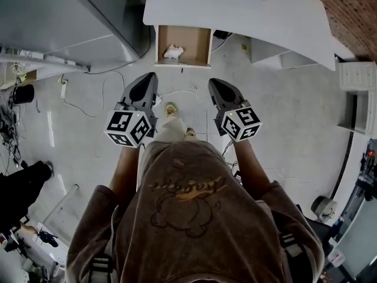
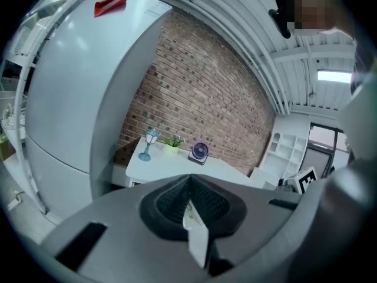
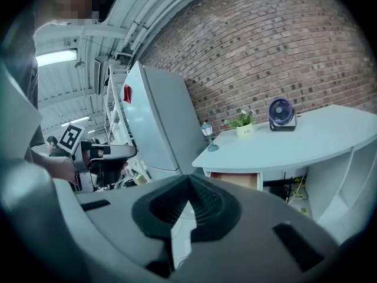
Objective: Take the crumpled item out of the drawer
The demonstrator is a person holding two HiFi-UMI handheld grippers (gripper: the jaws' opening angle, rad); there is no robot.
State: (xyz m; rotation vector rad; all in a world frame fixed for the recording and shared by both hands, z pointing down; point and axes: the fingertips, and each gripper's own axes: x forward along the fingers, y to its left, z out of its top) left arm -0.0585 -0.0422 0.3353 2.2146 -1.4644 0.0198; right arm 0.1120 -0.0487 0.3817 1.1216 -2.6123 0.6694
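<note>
The crumpled item (image 1: pixel 173 52), a pale wad, lies on the bottom of the open drawer (image 1: pixel 200 43). The drawer juts out from the front of the white table (image 1: pixel 235 10), so the wad is open to a reach from above. My left gripper (image 1: pixel 149 78) hangs well short of it, fingers pressed together on nothing. My right gripper (image 1: pixel 214 83) is the same, shut and empty. I judge that I carry both closed only for the approach, and one must spread before going in.

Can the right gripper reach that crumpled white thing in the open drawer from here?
Probably not yet: the drawer stands open with nothing over the crumpled item, but the right gripper is shut and well short of it.
</note>
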